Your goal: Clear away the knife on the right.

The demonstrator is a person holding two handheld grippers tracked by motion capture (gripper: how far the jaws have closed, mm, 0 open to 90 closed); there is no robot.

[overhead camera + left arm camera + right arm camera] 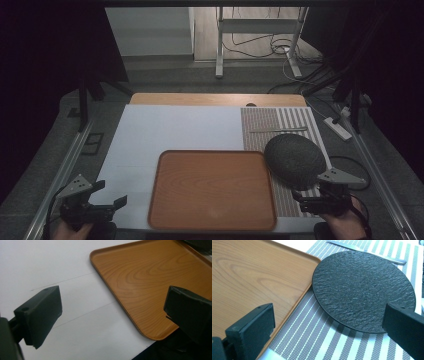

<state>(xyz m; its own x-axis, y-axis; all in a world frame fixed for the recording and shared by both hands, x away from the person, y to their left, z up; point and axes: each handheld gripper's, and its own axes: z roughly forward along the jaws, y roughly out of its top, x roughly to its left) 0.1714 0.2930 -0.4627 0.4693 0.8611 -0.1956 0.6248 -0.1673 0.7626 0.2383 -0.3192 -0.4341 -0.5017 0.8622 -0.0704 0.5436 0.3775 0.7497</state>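
- Two grippers wait at the near edge of the surface (165, 127), and the dark round plate (295, 161) lies much closer to the right gripper (320, 199) than to the left gripper (107, 200).
- The plate rests flat on the striped placemat (280, 125), just beside the right rim of the wooden tray (212, 220); in the high view its edge seems to meet or slightly overlap the tray's corner.
- From the right gripper the plate lies straight ahead and just beyond the jaws, which stand wide apart with nothing between them.
- In the right gripper view the near rim of the plate (362, 290) sits between the two jaws, a little toward the right one.
- The left gripper is likewise open and empty, over the white sheet, with the tray (155, 280) between it and the plate.
- A piece of cutlery (277, 130) lies crosswise on the placemat behind the plate, well clear of both grippers.
- Being round, the plate has no long axis; the near rim is likely the easiest place to grip.
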